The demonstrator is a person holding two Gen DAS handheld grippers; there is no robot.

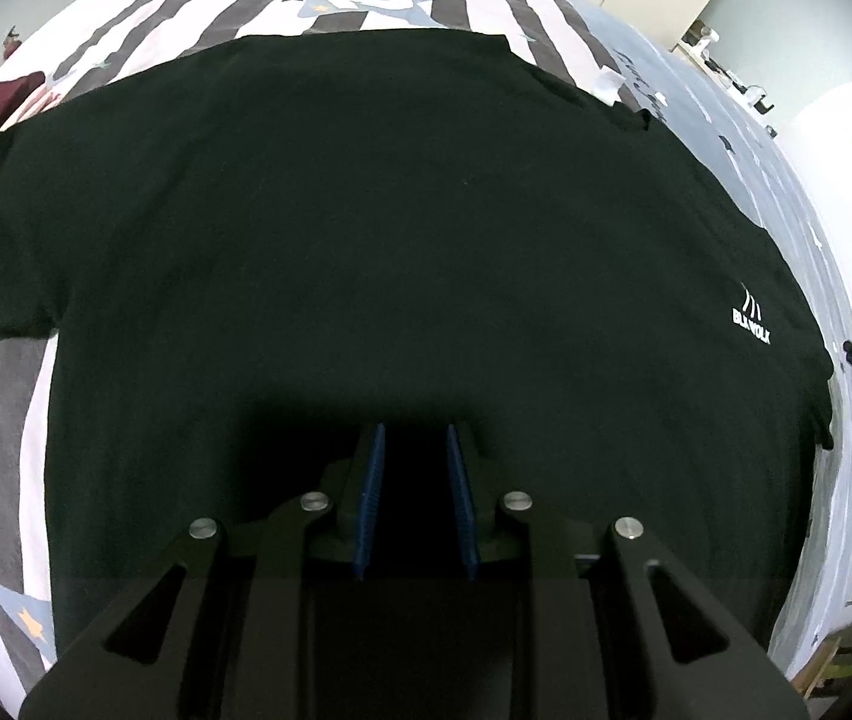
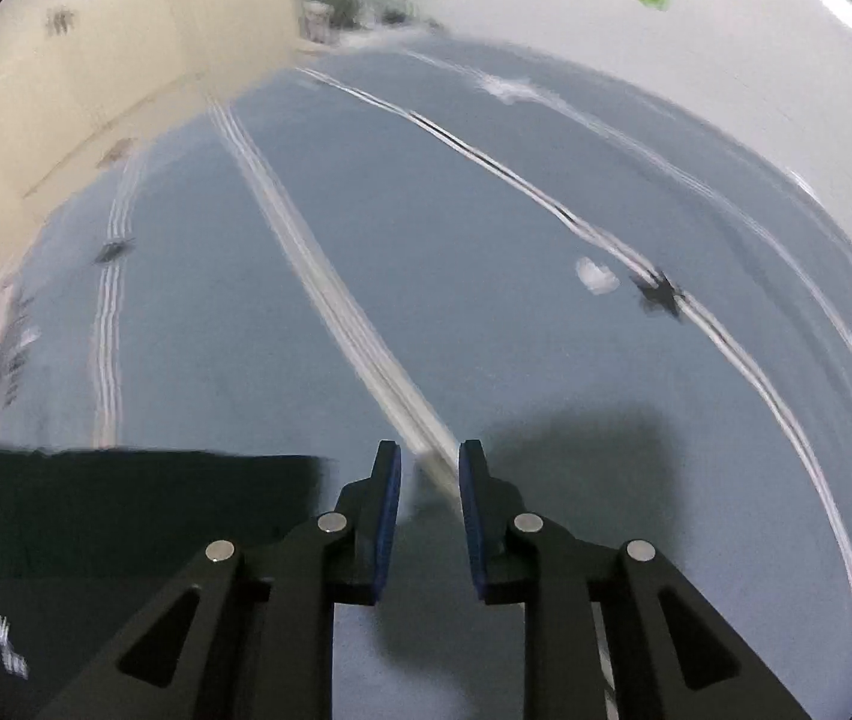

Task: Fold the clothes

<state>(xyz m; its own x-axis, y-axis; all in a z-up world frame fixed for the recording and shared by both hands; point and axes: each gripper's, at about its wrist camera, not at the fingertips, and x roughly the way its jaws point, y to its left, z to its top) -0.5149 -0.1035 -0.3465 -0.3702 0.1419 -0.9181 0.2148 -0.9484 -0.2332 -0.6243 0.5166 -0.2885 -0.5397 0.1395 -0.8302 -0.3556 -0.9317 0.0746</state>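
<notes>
Over flat black cotton T-shirt (image 1: 366, 228) on striped bedspread (image 1: 6, 420): left gripper (image 1: 414, 468) parted, empty. Right gripper (image 2: 429, 480) parted, empty, beside hem. Pinch both layers evenly.

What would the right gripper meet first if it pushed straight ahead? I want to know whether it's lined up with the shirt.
Probably the blue bedspread: only that shows between the right gripper tips. The black shirt lies off to its left.
</notes>
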